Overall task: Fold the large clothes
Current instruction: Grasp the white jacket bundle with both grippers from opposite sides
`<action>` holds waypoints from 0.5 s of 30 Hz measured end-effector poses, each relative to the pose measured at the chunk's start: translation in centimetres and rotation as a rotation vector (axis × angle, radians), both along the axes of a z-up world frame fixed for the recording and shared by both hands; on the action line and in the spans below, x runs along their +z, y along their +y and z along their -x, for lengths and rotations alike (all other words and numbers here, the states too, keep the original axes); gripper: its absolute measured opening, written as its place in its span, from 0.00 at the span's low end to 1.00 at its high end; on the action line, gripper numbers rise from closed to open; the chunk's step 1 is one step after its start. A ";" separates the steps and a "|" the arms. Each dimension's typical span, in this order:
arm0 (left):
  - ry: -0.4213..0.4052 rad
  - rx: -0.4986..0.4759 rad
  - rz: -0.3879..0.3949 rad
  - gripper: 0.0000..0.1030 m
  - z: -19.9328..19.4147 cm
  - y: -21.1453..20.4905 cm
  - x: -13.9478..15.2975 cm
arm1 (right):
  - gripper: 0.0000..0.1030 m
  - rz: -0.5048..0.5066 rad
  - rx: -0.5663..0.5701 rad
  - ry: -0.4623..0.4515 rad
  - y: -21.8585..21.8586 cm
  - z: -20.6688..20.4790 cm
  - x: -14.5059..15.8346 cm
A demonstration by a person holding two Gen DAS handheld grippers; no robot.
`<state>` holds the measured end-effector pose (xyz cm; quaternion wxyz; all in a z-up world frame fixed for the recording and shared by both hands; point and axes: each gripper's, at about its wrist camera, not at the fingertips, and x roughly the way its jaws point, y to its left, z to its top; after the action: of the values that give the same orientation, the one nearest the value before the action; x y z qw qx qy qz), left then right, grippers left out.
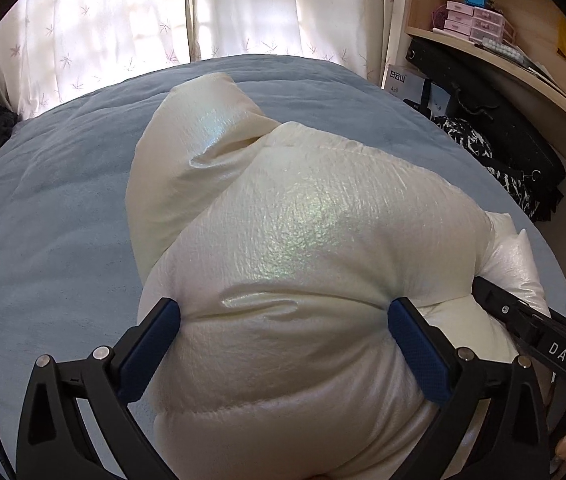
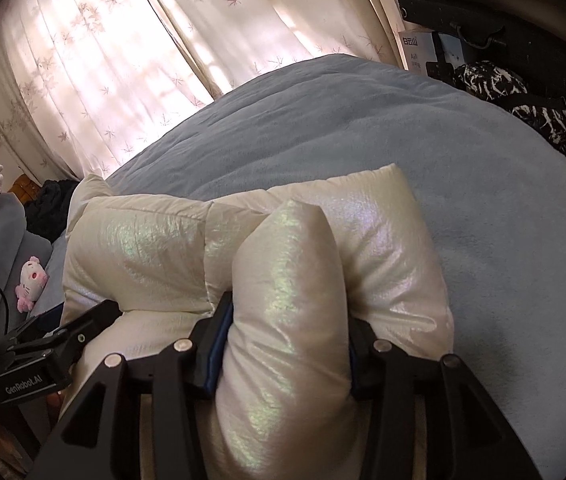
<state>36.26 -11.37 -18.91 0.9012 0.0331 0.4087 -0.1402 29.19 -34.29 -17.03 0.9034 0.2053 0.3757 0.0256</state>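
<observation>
A shiny cream-white puffer jacket [image 1: 303, 240] lies bundled on a blue bed cover [image 1: 51, 208]. My left gripper [image 1: 283, 320] has its blue-padded fingers [image 1: 415, 344] pressed into a thick puffy fold of the jacket, squeezing it from both sides. My right gripper [image 2: 287, 344] is shut on another puffy fold of the jacket [image 2: 291, 280], which bulges up between its fingers. The right gripper [image 1: 531, 332] also shows at the right edge of the left wrist view, and the left gripper [image 2: 55, 344] shows at the left of the right wrist view.
White floral curtains [image 1: 143, 20] hang behind the bed. A wooden shelf [image 1: 495, 52] with pink boxes, a black case and black-and-white fabric [image 1: 471, 140] stand at the right. A pink plush toy [image 2: 31, 280] and dark clothes [image 2: 49, 208] lie at the bed's left side.
</observation>
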 end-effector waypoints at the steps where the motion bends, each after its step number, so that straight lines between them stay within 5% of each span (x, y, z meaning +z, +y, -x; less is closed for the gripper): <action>1: -0.001 0.000 0.004 0.99 0.0 0.1 -0.2 | 0.43 -0.003 0.000 -0.001 0.0 0.0 -0.2; 15: -0.008 -0.002 0.037 0.99 0.1 1.0 -1.8 | 0.43 -0.072 0.006 -0.014 -0.5 -0.2 -1.9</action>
<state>36.19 -10.37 -20.76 0.9031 0.0175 0.4025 -0.1487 29.38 -34.82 -18.91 0.8980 0.2362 0.3688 0.0430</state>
